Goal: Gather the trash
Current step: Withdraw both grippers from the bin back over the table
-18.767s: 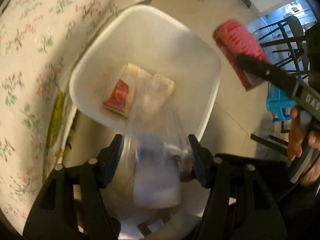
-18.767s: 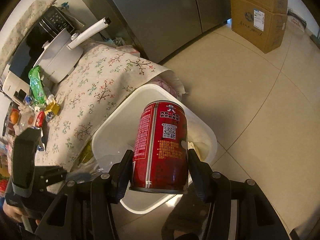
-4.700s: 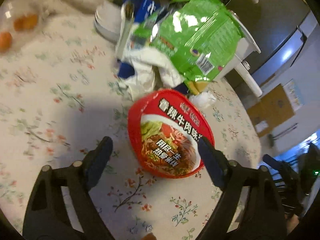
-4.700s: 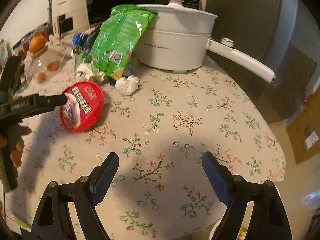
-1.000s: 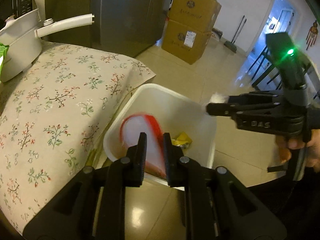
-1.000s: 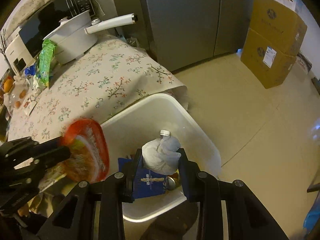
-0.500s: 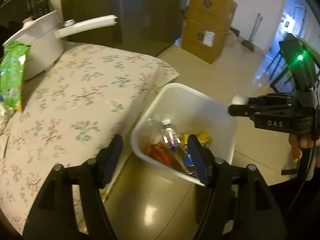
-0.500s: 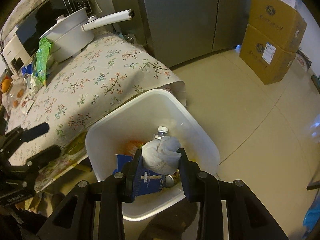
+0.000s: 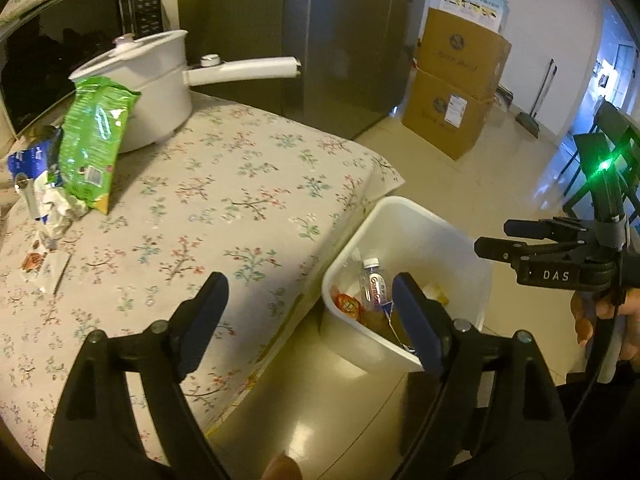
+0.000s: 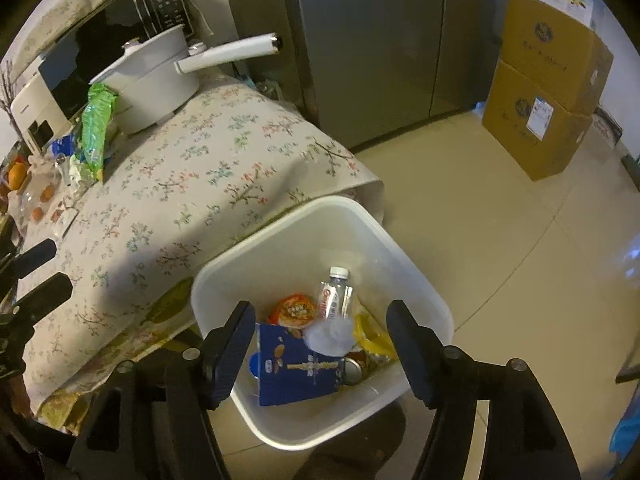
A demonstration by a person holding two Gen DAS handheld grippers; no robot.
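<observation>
right gripper [image 10: 320,334]: jaws just spread, tissue wad [image 10: 330,336] loose over white bin [image 10: 424,280] | left gripper [image 9: 306,320]: wide, empty | risk: green snack bag [image 9: 94,142] at 10 o'clock topples when grabbed

1. The white bin [image 10: 416,276] stands open on the floor, just beside the edge of the worktop [image 10: 208,184].
2. Inside it lie a clear bottle [image 10: 334,294] with a white cap, a red noodle cup [image 10: 294,310], a blue carton [image 10: 294,366], a yellow wrapper [image 10: 370,334] and a white crumpled tissue [image 10: 330,336] blurred above the heap.
3. On the worktop, a green snack bag [image 9: 94,136] leans against the white pot [image 9: 156,76], with crumpled wrappers [image 9: 50,208] beside it.
</observation>
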